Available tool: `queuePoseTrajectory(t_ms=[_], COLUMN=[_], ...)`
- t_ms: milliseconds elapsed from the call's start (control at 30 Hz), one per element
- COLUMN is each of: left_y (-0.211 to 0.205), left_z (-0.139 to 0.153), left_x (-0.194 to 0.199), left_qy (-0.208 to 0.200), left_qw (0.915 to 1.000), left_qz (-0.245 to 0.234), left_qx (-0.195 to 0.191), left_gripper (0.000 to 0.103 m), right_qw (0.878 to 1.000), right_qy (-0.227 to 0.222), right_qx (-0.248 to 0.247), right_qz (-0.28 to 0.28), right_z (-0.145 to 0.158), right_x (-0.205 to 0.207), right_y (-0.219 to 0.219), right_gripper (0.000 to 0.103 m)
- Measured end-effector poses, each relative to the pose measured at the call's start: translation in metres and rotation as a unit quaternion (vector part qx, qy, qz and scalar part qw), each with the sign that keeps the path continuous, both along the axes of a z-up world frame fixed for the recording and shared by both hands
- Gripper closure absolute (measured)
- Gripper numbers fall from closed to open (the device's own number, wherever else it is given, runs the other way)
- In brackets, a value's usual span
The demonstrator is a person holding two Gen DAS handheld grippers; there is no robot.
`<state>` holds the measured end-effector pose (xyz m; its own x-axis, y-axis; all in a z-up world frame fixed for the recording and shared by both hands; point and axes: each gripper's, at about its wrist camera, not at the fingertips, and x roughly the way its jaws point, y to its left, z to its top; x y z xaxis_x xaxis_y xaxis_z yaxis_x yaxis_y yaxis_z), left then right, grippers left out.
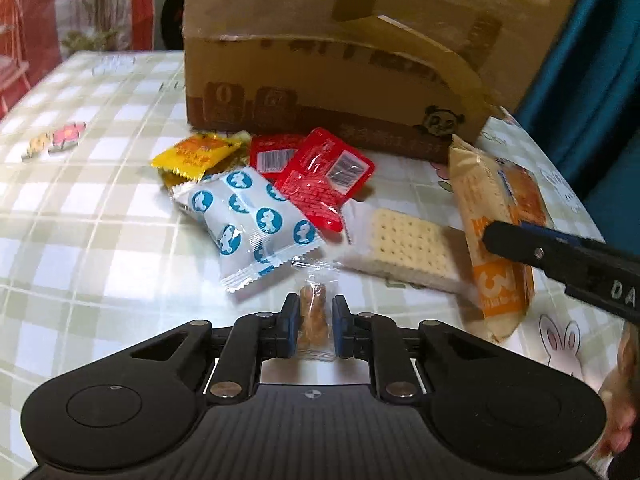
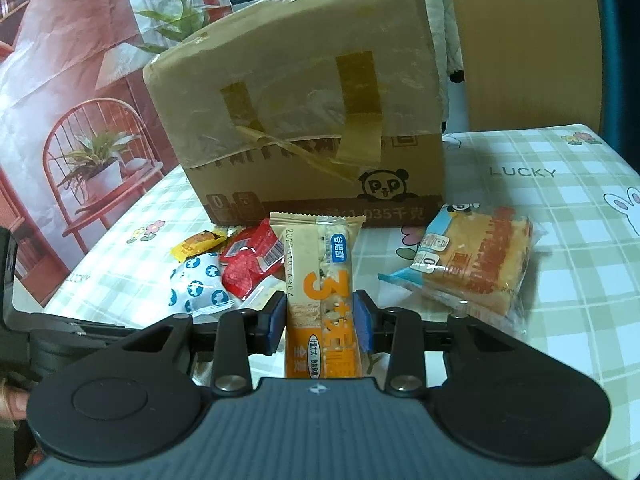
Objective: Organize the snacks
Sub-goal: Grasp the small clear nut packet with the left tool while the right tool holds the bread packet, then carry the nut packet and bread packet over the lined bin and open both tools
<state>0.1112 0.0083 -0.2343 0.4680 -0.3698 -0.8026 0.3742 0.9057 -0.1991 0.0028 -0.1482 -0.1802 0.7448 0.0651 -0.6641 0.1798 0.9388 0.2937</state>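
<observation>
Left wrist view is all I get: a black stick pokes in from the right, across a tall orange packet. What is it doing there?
Observer: That is the right gripper. Its own camera shows its two fingers pressing the orange snack bar from both sides and holding it upright.
Operator: And the packet behind the bar? I can barely see it.
Observer: It is a cake pack with a blue edge. It lies flat on the tablecloth, apart from the cardboard box.
Operator: Is anything written on that cloth?
Observer: Yes, the word LUCKY is printed to the right of the box.
</observation>
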Motion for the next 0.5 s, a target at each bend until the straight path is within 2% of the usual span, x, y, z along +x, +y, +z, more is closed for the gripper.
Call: queuePoseTrajectory(t_ms=[200, 400, 500], left_y=[0.002, 0.017, 0.026], left_z=[0.033, 0.074, 0.095], left_x=[-0.010, -0.012, -0.008], left_qy=[-0.068, -0.144, -0.183], left_qw=[0.9974, 0.9884, 0.9812], left_qz=[-0.017, 0.001, 0.015], left_qx=[-0.016, -0.048, -0.058], left_gripper=[0.085, 0.085, 0.085], right_qw=[1.000, 0.997, 0.995], right_qy=[-0.022, -0.069, -0.093], right_qx=[-0.002, -0.028, -0.034], right_qz=[-0.007, -0.020, -0.022], right_z=[0.014, 0.044, 0.061], right_x=[-0.009, -0.016, -0.017], right_y=[-0.002, -0.005, -0.006], right_gripper=[0.065, 0.065, 0.065])
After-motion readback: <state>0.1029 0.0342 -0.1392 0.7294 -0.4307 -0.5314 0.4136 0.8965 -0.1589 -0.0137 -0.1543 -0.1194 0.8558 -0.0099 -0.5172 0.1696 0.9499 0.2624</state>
